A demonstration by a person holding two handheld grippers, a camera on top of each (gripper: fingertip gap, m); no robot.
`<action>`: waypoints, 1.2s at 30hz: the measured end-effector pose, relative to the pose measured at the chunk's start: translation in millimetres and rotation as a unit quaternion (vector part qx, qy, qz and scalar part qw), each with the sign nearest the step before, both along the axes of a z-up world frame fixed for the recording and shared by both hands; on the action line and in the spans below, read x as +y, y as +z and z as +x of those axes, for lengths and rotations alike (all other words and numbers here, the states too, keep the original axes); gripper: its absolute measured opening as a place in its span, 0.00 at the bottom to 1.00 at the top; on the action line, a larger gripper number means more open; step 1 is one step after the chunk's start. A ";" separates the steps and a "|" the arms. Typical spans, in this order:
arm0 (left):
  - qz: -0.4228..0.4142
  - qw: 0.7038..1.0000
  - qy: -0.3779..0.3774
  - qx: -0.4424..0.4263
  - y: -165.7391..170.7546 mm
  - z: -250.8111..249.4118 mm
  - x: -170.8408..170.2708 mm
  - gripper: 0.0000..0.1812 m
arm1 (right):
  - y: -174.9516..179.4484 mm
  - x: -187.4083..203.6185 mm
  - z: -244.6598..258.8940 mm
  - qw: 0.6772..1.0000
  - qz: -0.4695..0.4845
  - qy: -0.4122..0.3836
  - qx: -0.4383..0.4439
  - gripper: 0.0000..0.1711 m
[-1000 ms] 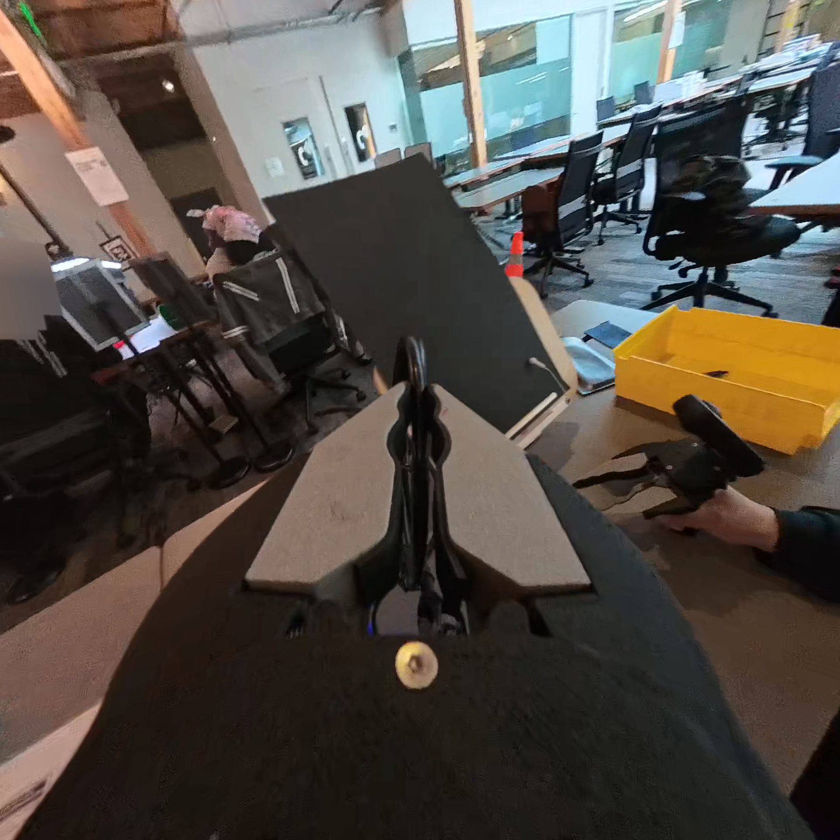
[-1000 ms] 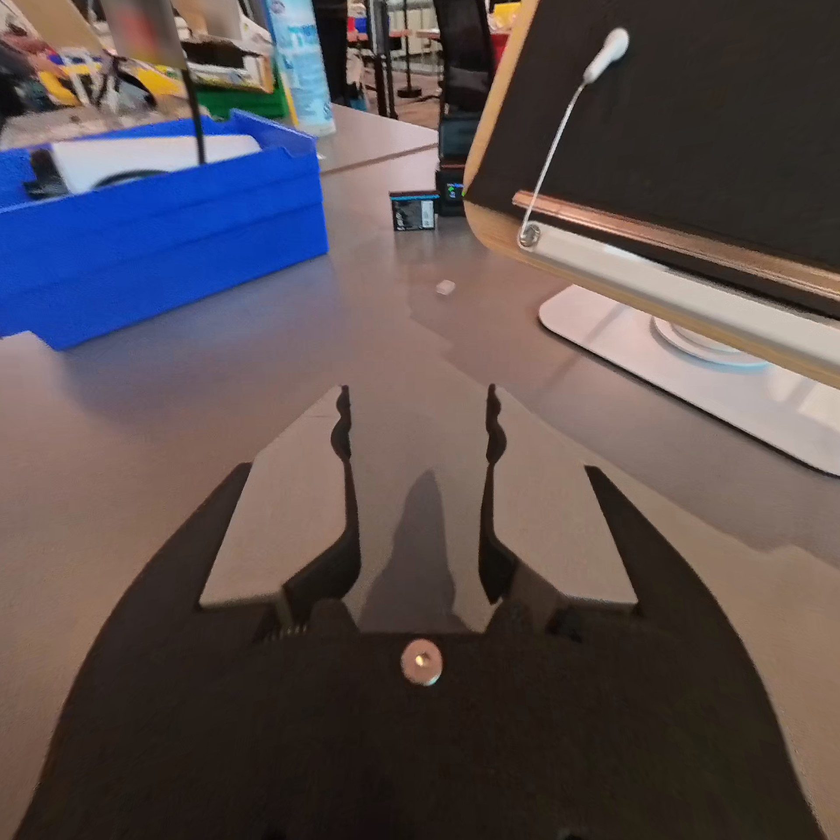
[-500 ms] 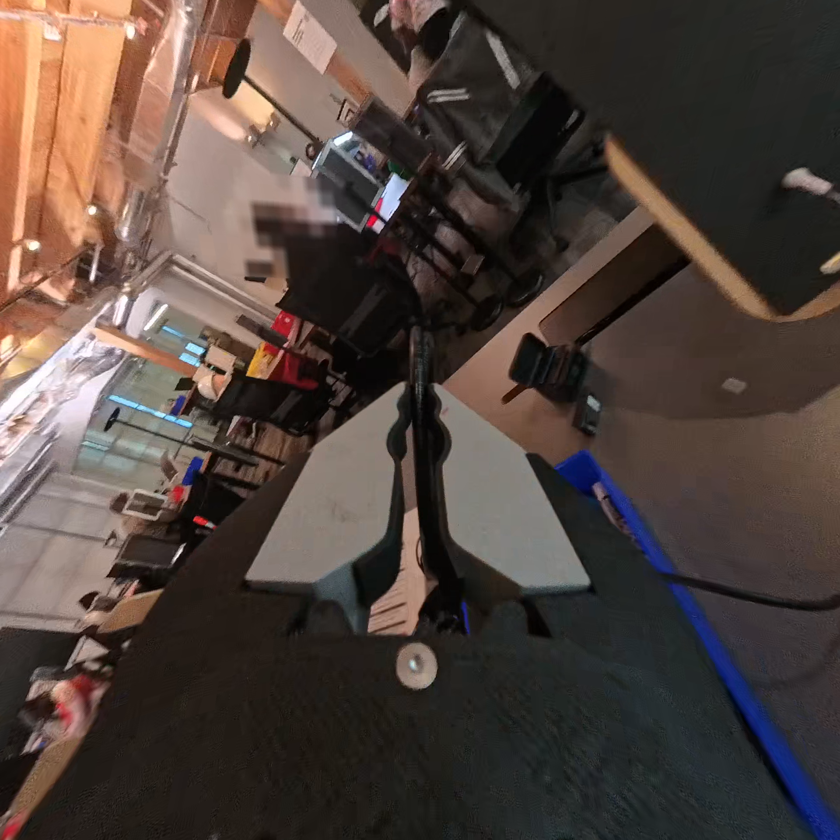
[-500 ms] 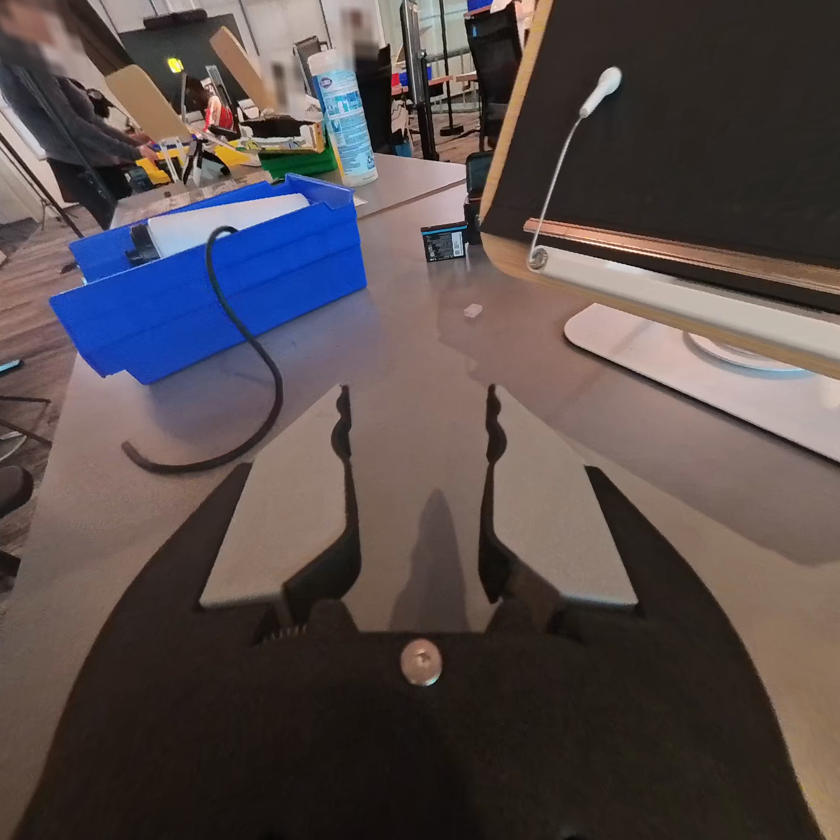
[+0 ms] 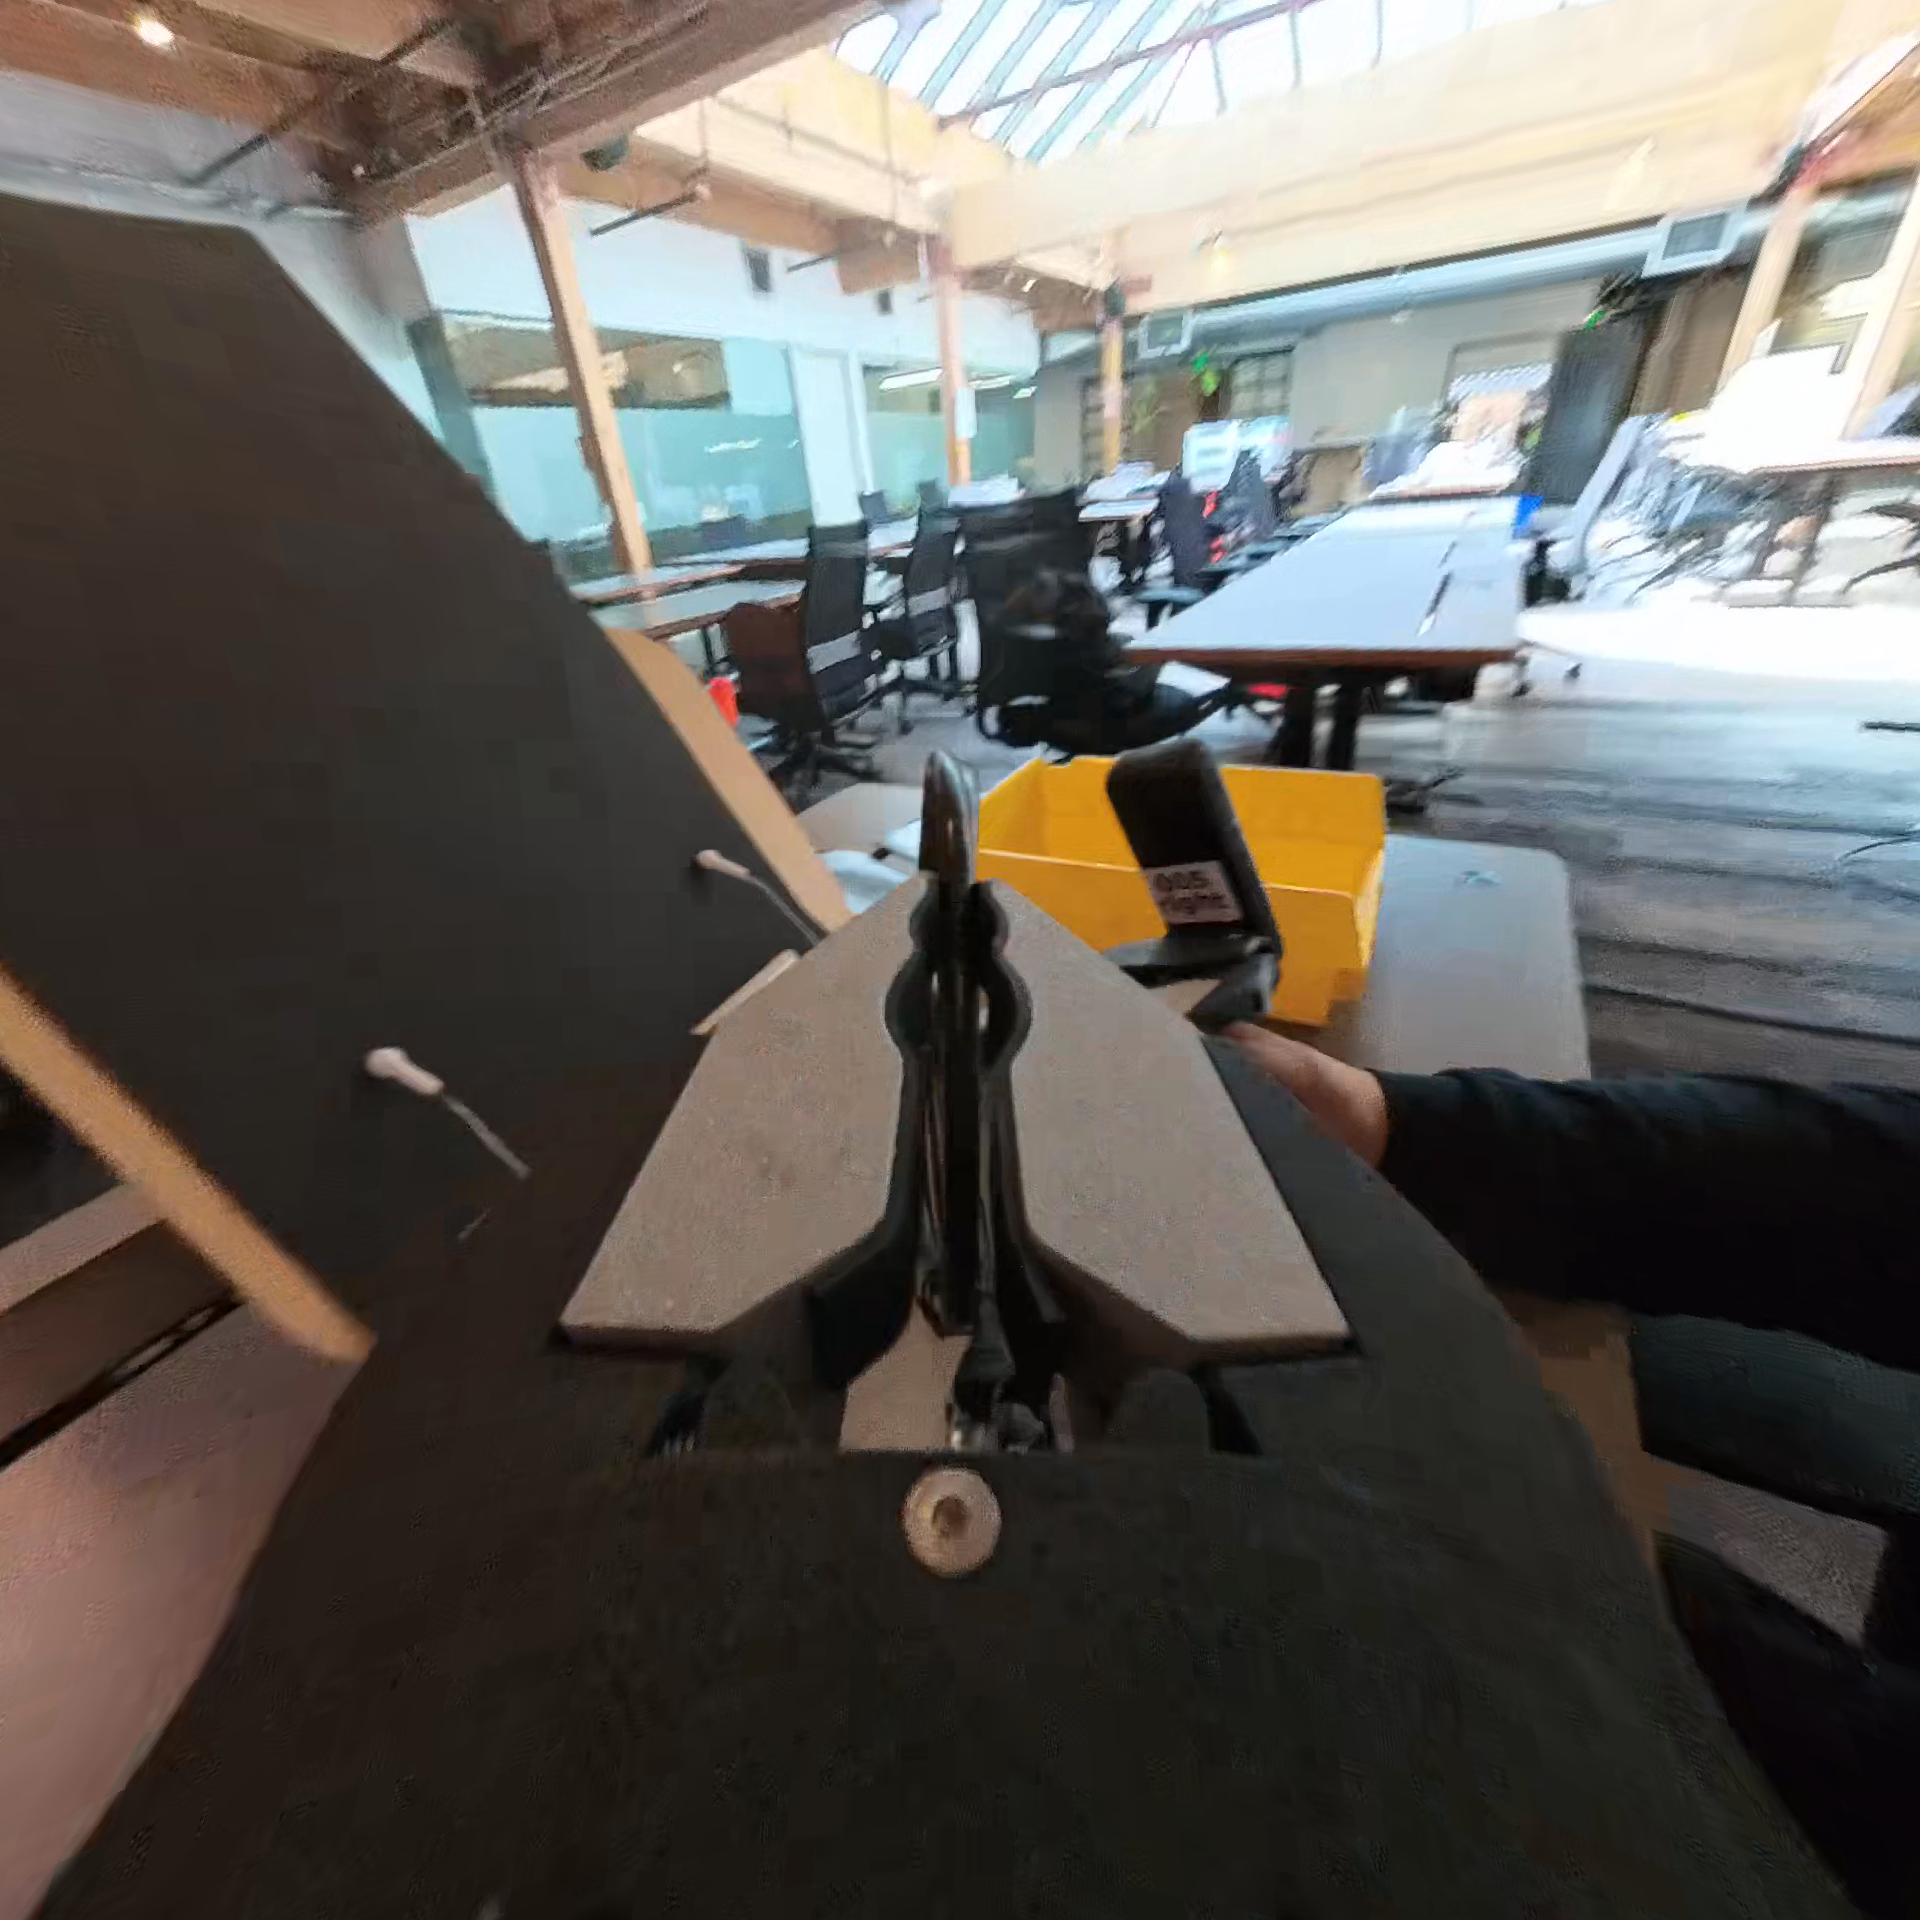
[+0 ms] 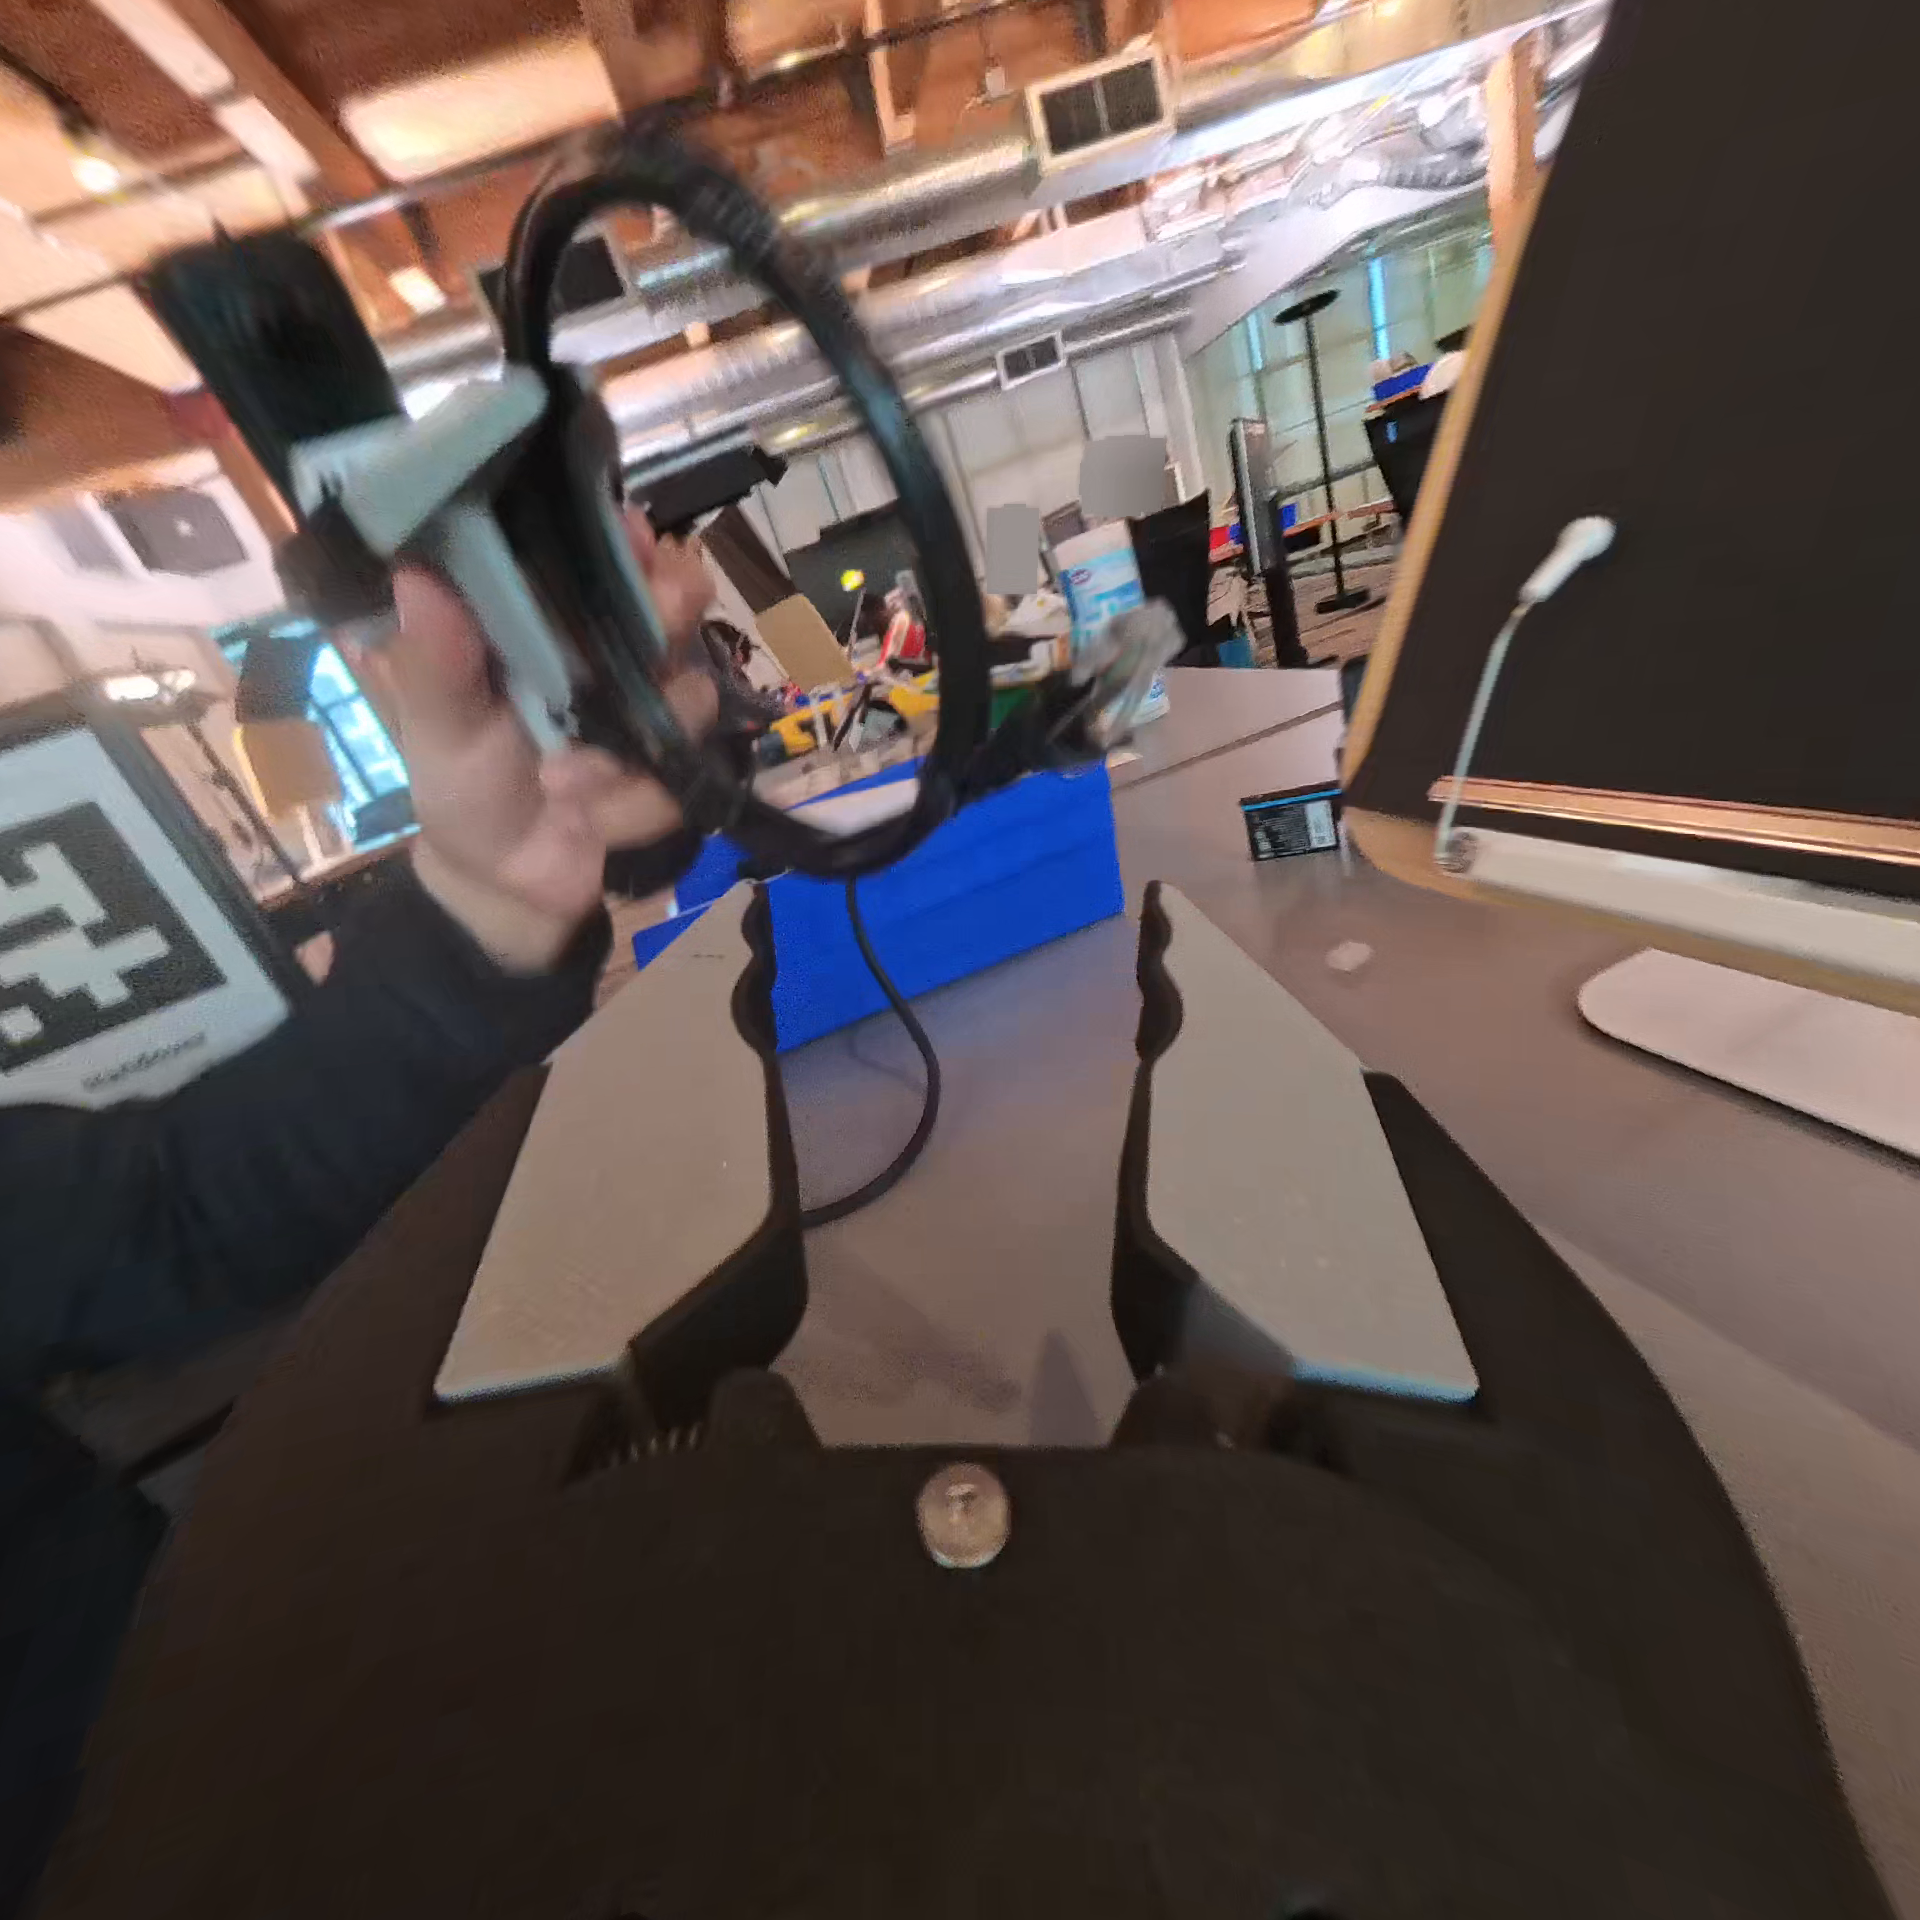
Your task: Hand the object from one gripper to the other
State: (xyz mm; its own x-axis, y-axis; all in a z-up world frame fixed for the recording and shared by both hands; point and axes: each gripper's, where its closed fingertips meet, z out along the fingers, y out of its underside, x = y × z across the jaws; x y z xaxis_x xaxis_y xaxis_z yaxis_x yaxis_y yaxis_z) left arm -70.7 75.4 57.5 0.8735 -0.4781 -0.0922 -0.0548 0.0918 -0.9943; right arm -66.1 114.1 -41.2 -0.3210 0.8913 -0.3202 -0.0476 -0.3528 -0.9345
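A black coiled cable [image 6: 862, 353] hangs as a loop in the air, and its tail [image 6: 914, 1091] drops to the table. My left gripper [image 5: 951, 904] is shut on the cable [image 5: 951, 821], whose edge sticks up between the fingers. In the right wrist view the left gripper [image 6: 551, 499] holds the loop at the upper left, above and ahead of my right gripper [image 6: 951, 935]. The right gripper is open and empty, with the loop's lower end just beyond its fingertips. The right gripper's body [image 5: 1184, 831] shows close by in the left wrist view, held by a hand.
A blue bin [image 6: 987, 862] stands behind the cable. A yellow bin [image 5: 1060, 842] sits behind the right gripper. A tilted black board [image 6: 1714, 416] on a white base [image 6: 1766, 1029] stands at the right, with a small black box [image 6: 1294, 821] beside it on the grey table [image 6: 1351, 1143]. One gripper's finger ends stand about 11 centimetres off the other's.
My left gripper has swung round and lifted the cable off the table to face the right gripper. The right gripper has tilted up toward the loop and stays open.
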 end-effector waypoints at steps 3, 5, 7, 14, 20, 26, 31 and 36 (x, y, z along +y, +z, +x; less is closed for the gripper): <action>0.025 0.994 -0.074 -0.070 -22.9 18.4 3.2 0.02 | -6.8 14.3 0.6 0.999 -0.031 -0.006 -0.012 0.27; 0.025 0.993 -0.071 -0.095 -39.3 14.1 12.4 0.01 | -5.6 15.4 5.4 0.999 -0.050 0.018 -0.005 0.08; 0.010 0.990 -0.079 -0.116 -54.1 8.8 16.3 0.01 | -1.2 32.3 10.4 0.998 -0.066 -0.003 0.009 0.07; -0.139 0.989 -0.027 -0.052 -128.3 -2.1 46.3 0.09 | 10.9 96.8 40.7 0.946 0.166 -0.278 -0.025 0.06; -0.146 0.960 -0.139 -0.194 -105.9 8.7 29.4 0.14 | 29.1 63.1 42.7 0.783 0.479 -0.397 -0.021 0.06; -0.184 0.909 -0.207 -0.312 -98.5 11.4 31.5 0.22 | 19.2 8.7 20.3 0.620 0.673 -0.403 -0.005 0.06; -0.226 0.838 -0.283 -0.408 -95.3 7.0 27.2 0.29 | 19.4 -18.8 12.9 0.521 0.749 -0.407 0.037 0.06; -0.227 0.850 -0.281 -0.383 -98.0 13.3 29.9 0.21 | 4.5 -28.8 1.6 0.516 0.771 -0.370 0.038 0.08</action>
State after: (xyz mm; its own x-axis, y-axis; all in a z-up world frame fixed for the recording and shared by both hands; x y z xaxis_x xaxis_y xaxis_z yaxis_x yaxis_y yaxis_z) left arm -57.4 105.3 -40.5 0.2167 -0.6746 0.7056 0.5501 -0.5128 -0.6592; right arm -64.5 85.4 -36.7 0.3309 -0.0457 0.9425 0.3068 0.9498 -0.0617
